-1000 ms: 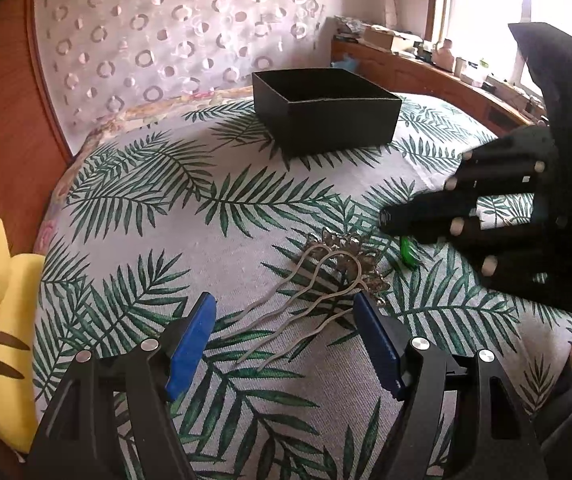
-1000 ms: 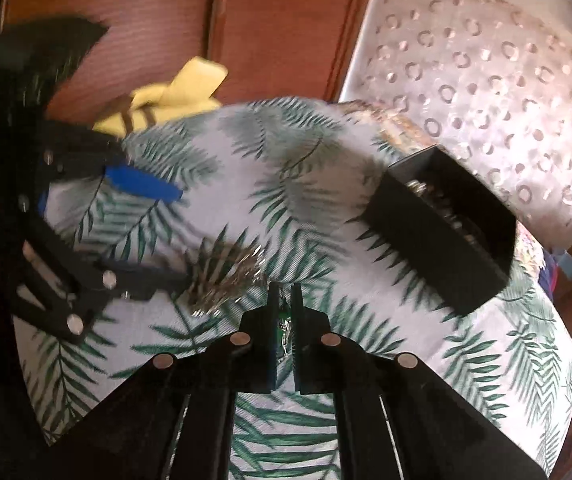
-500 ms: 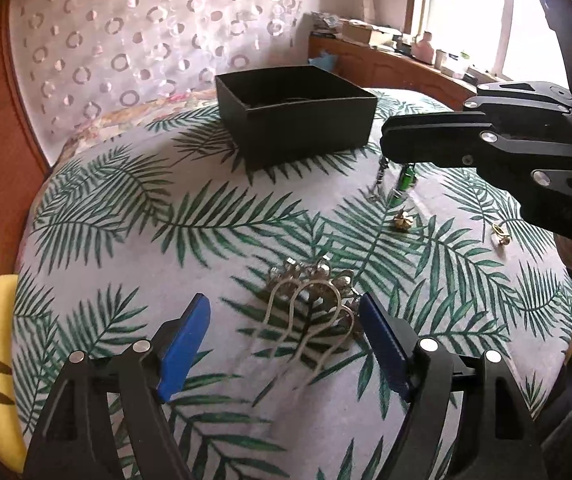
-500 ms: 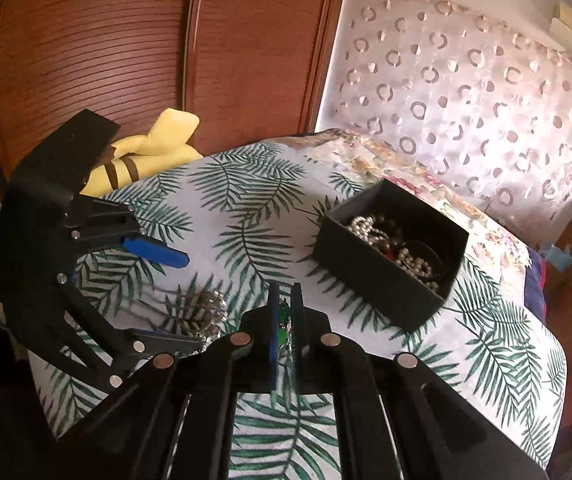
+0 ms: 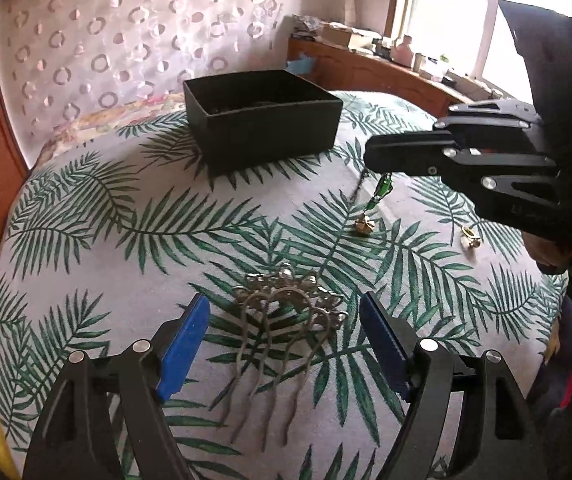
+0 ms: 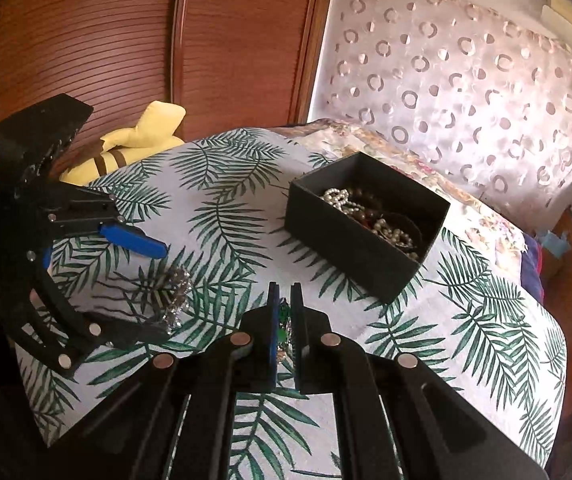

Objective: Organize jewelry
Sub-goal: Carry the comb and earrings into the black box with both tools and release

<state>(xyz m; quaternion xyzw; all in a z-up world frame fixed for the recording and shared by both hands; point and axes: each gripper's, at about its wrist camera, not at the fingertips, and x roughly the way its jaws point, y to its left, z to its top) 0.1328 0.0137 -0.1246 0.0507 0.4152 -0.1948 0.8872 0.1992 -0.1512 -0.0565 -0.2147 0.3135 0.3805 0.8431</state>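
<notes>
A silver hair comb (image 5: 286,320) lies on the leaf-print cloth between the open jaws of my left gripper (image 5: 283,332); it also shows in the right wrist view (image 6: 173,292). My right gripper (image 6: 284,312) is shut on a green bead earring (image 5: 382,192) that dangles above the cloth, its gold end (image 5: 364,226) low near the fabric. The gripper also shows in the left wrist view (image 5: 374,156). A black box (image 6: 366,224) holding pearl and bead strings stands beyond it; it also shows in the left wrist view (image 5: 261,116).
A small gold and pearl earring (image 5: 470,238) lies on the cloth at the right. A yellow plush toy (image 6: 133,148) sits at the table's edge by a wooden cabinet (image 6: 145,40). A patterned curtain (image 6: 466,72) hangs behind the box.
My right gripper lifted the green earring off the cloth and carried it toward the black box. My left gripper drew closer around the hair comb, still open.
</notes>
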